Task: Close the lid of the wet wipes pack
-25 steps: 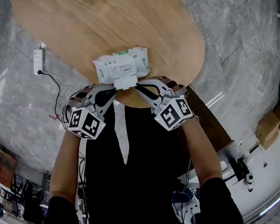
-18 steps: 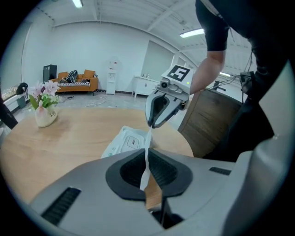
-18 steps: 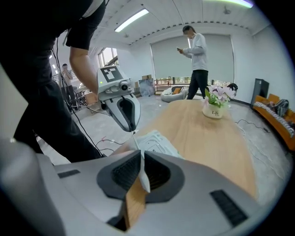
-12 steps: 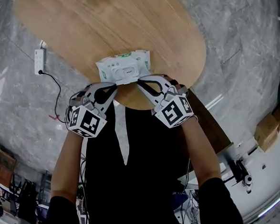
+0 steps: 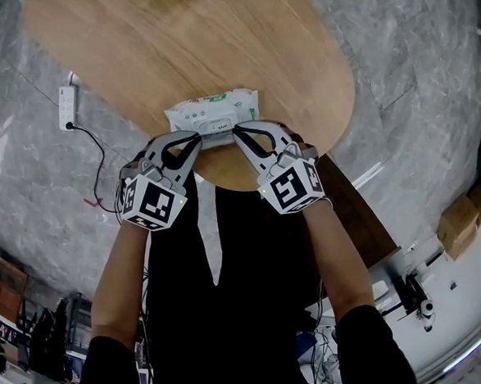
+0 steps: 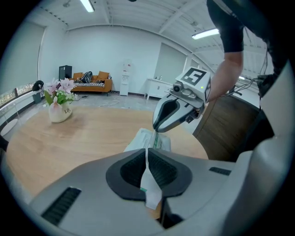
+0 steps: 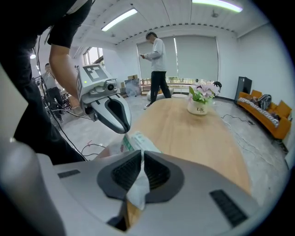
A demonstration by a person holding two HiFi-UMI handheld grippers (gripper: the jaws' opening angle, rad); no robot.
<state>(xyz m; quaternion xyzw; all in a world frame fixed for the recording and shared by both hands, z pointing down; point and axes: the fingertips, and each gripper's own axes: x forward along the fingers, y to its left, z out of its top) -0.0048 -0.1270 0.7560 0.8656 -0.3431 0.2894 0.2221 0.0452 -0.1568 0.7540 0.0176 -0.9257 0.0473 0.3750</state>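
- Wet wipes pack [image 5: 212,109]: on the table [image 5: 153,33], near the rim closest to us; a second ago its lid hung open toward us; now it seems to lie flat on top; we judge the closing done, or lacking only a firm press.
- Left gripper [image 5: 197,137]: has come forward; jaws clamped together on the pack's thin near edge.
- Right gripper [image 5: 238,129]: just beside the left; jaws likewise pinched on that same edge.
- Room: bare wood beyond the pack; flower vase [image 6: 59,110] well apart; the table rim lies under our grippers, so a pull toward us risks a drop.
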